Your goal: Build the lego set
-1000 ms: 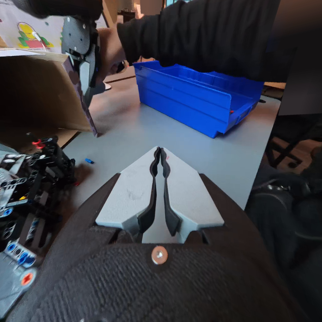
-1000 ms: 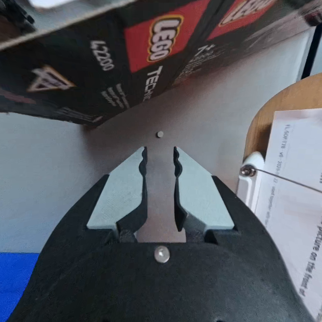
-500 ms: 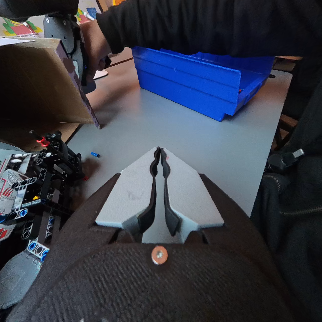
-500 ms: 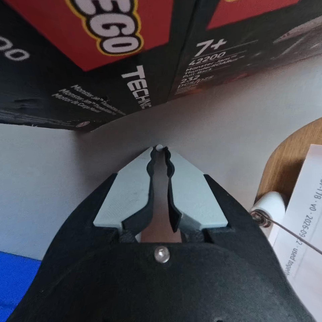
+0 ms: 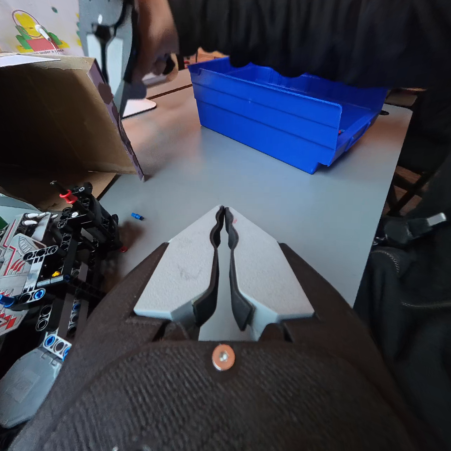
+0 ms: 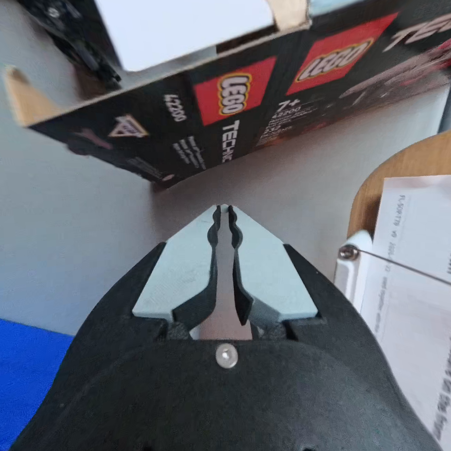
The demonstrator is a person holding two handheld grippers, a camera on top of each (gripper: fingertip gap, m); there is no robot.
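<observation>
My left gripper [image 5: 222, 208] is shut and empty above the grey table [image 5: 244, 195]. A partly built black and grey Lego model [image 5: 48, 256] stands to its left, with a small blue pin [image 5: 137, 216] on the table beside it. My right gripper [image 6: 224, 207] is shut on a small grey round piece [image 6: 224, 205] at its tips, held above the table in front of the black Lego box [image 6: 219, 109]. In the left wrist view the right gripper [image 5: 107, 36] shows blurred behind the open box [image 5: 61, 117].
A blue bin [image 5: 280, 117] stands at the far right of the table; its corner shows in the right wrist view [image 6: 24, 366]. A round wooden board [image 6: 366, 195] with a paper sheet [image 6: 415, 268] lies right of the right gripper. A person's black sleeve [image 5: 292, 31] reaches over the bin. Left tips to right tips: about 25 cm.
My right gripper closed on the small grey piece that lay on the table and drew back from the box with it. My left gripper stayed shut and hardly moved.
</observation>
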